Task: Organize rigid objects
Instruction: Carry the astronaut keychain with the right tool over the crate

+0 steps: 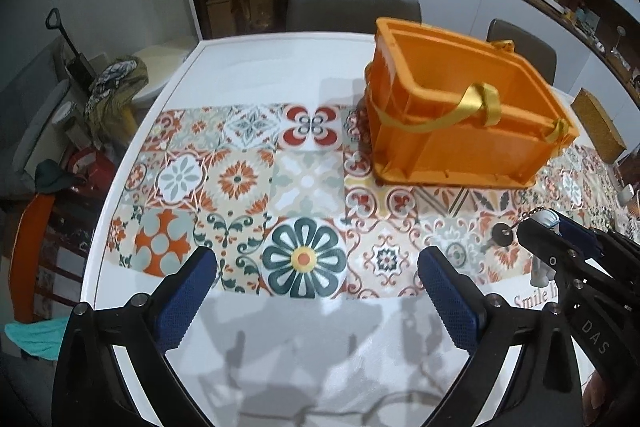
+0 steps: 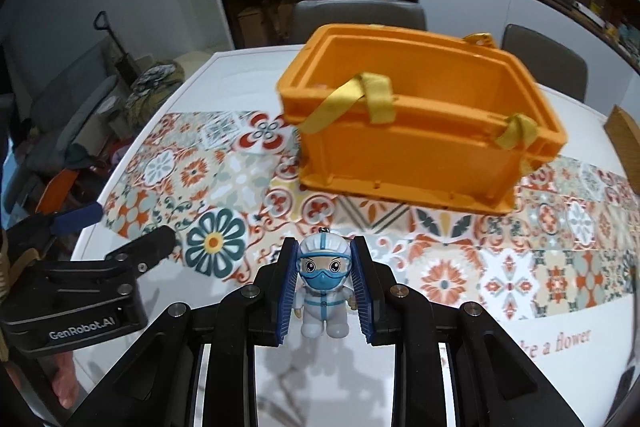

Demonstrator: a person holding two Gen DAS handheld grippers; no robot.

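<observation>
An orange plastic crate (image 2: 420,139) with yellow strap handles stands on the patterned tablecloth; it also shows in the left wrist view (image 1: 468,115) at the upper right. My right gripper (image 2: 325,269) is shut on a small white and blue figurine (image 2: 324,283) with goggles and a mask, held in front of the crate. In the left wrist view the right gripper (image 1: 560,227) shows at the right with the figurine (image 1: 546,217) and its keychain. My left gripper (image 1: 318,263) is open and empty above the table, left of the right gripper.
The white table (image 1: 280,67) carries a tiled-pattern cloth. Grey chairs (image 1: 352,9) stand at the far side before dark shelves. A brown box (image 1: 598,125) lies at the right edge. Clutter and an orange chair (image 1: 32,251) sit at the left.
</observation>
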